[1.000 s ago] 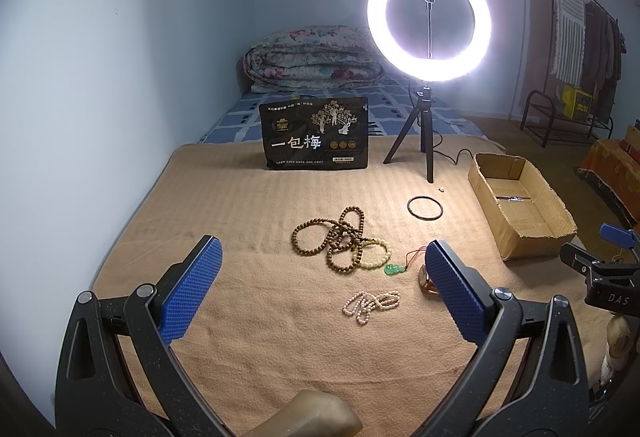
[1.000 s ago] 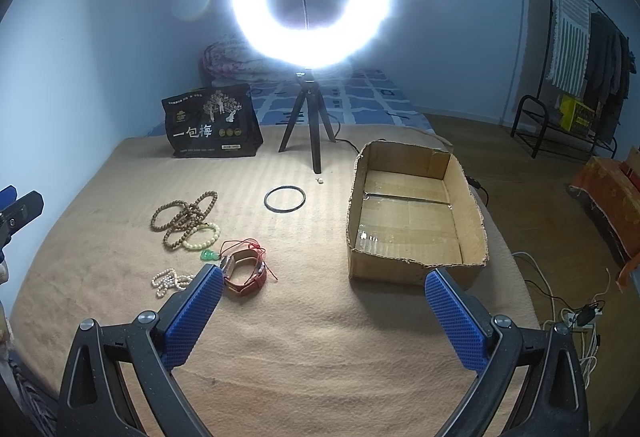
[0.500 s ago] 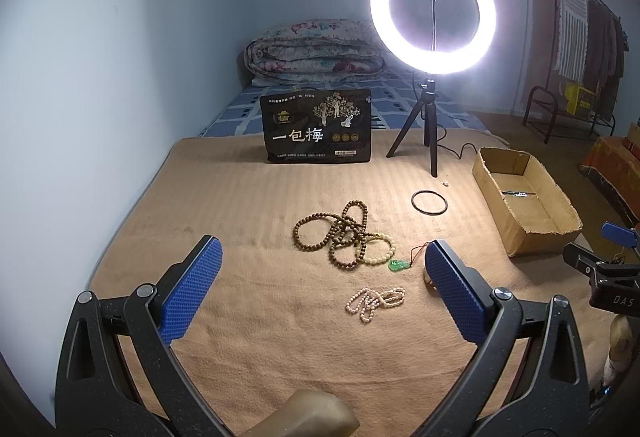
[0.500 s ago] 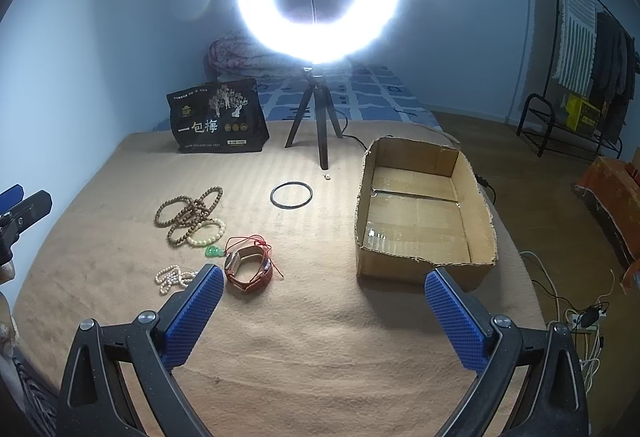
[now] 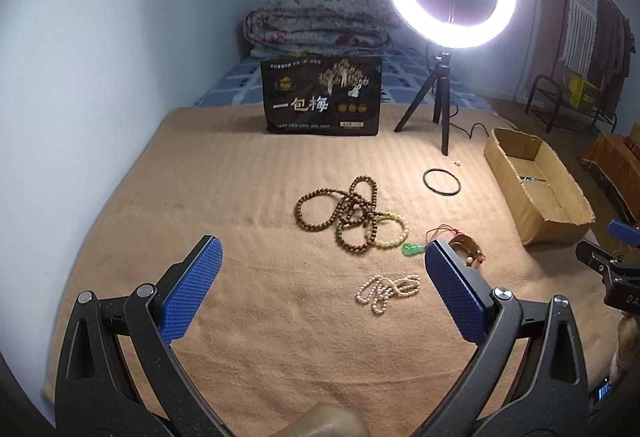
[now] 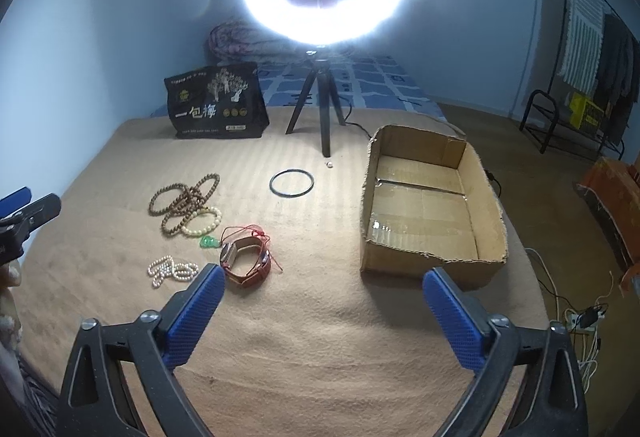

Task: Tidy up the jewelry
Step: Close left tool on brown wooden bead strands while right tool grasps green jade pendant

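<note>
Jewelry lies on a tan blanket: brown bead strands, a cream bead bracelet, a green pendant on red cord, a white pearl string, a brown leather band and a black ring. An open cardboard box stands to the right. My left gripper is open and empty, above the blanket near the pearls. My right gripper is open and empty, between the leather band and the box.
A lit ring light on a black tripod stands at the back, with a black printed bag to its left. A folded quilt lies behind. A clothes rack and floor cables are at right.
Both grippers have moved a little forward over the blanket and tilted slightly, so the jewelry and box sit nearer. Both jaws stay open. Nothing on the blanket has moved.
</note>
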Motion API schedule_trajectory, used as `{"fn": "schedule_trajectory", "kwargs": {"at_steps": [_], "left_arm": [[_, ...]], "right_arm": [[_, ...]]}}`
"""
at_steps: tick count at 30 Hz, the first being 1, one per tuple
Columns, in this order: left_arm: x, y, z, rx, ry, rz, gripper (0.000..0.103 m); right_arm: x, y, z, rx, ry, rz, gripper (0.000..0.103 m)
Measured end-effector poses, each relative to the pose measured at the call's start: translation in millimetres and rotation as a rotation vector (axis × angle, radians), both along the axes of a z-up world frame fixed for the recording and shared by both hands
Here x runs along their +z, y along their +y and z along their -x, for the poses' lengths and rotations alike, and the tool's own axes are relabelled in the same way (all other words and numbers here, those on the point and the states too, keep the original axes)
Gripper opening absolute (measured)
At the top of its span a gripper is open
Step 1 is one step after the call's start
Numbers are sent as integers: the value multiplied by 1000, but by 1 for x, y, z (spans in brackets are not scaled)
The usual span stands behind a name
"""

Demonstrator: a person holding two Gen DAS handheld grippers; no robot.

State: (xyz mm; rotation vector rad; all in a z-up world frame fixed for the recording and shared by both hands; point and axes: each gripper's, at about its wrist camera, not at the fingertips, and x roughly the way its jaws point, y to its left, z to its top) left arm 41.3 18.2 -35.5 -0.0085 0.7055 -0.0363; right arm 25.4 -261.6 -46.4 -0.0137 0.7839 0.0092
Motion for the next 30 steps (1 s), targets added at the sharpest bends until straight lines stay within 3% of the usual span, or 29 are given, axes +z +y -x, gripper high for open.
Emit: {"fn": "schedule_trajectory", "kwargs": {"at_steps": [4,9,11,17,30], "left_arm": [[-12,8,-16,-3,49,39,103],[-23,13,-37,-22,118,103,92],[-27,13,-46,-25,133,118,82],[-34,12,-68,-45,165,145,74],[-63,11,-123,-80,280,237,64]], "right_arm": [[-10,2,-10,13,37,-35,90],[-19,3,-21,34,64,-94,86],[-21,6,-27,49,81,-98,83],[-32,13,-46,89,136,-119,75],[-51,11,-80,105,230,-203,62]]}}
